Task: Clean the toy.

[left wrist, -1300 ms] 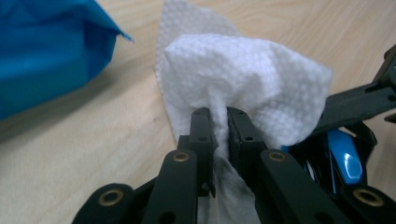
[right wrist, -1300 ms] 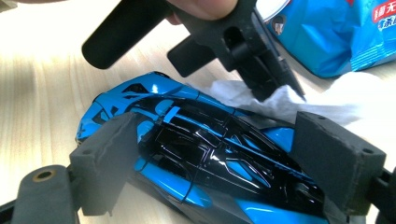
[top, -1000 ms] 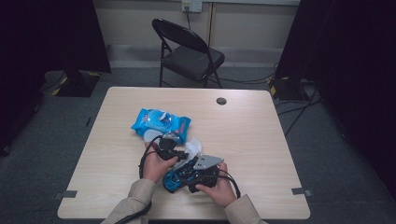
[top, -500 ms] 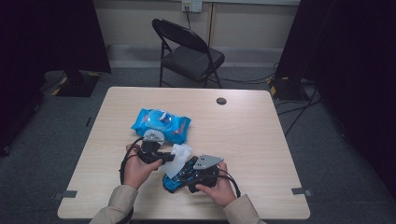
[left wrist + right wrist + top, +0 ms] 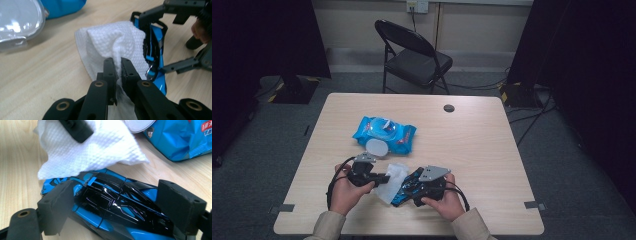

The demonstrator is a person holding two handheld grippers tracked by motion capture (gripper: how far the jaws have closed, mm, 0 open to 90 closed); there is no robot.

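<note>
1. White, woven-textured wipe (image 5: pixel 117 47) is pinched in the fingers of the left gripper (image 5: pixel 117 65), which are closed tight on a fold of it; the lower end of the wipe runs down behind the black arms and is hidden there.
2. The free part of the wipe drapes over one end of a blue and black toy car (image 5: pixel 110 202), so that end of the car is covered.
3. The right gripper (image 5: pixel 125 207) has its fingers wide apart, one pad against each side of the car's body, clamping it; the car's near end is cut off by the bottom edge of the right gripper view.
4. In the high view the car (image 5: pixel 404 187) lies on the desk (image 5: pixel 482 145) at about 6 o'clock, close to the person's edge, mostly hidden under the right gripper (image 5: pixel 424 185) and the hand on it.
5. The left gripper (image 5: pixel 384 176) is just at 9 o'clock of the car, with the wipe (image 5: pixel 393 181) between them.
6. A blue wipe pack (image 5: pixel 384 132), its round lid flipped open, lies at 11 o'clock of the car, apart from it; its print is too small to read.
</note>
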